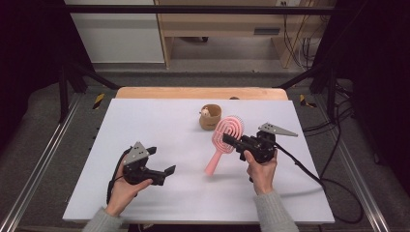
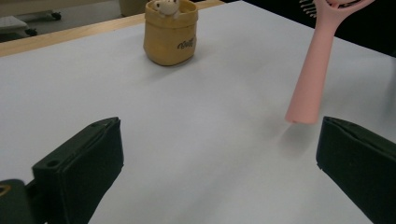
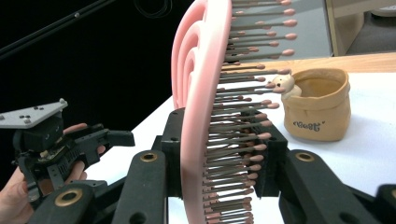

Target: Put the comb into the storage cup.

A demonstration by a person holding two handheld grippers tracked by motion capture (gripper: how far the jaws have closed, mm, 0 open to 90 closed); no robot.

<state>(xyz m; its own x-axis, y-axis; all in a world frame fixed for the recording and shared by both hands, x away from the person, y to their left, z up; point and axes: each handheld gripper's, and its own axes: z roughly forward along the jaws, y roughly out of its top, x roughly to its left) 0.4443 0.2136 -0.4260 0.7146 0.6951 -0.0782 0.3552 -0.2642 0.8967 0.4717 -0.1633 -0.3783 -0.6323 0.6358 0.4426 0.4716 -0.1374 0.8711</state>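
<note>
A pink hairbrush (image 1: 216, 158) is held at a slant, with its handle end (image 2: 310, 74) low over the white table top. My right gripper (image 1: 231, 140) is shut on the brush's round head (image 3: 201, 93), whose bristles point toward a small tan pouch. That pouch (image 1: 211, 117) stands upright behind the brush with a little plush toy (image 3: 282, 84) peeking out. My left gripper (image 1: 160, 161) sits at the table's front left, open, with nothing between its jaws (image 2: 219, 168). It points toward the brush handle and the pouch (image 2: 170, 35).
The white sheet (image 1: 159, 121) covers the table, with a wooden strip (image 1: 200, 93) along the far edge. A black cable (image 1: 309, 174) trails from the right gripper off the right side. Dark frame posts and a shelf unit stand beyond the table.
</note>
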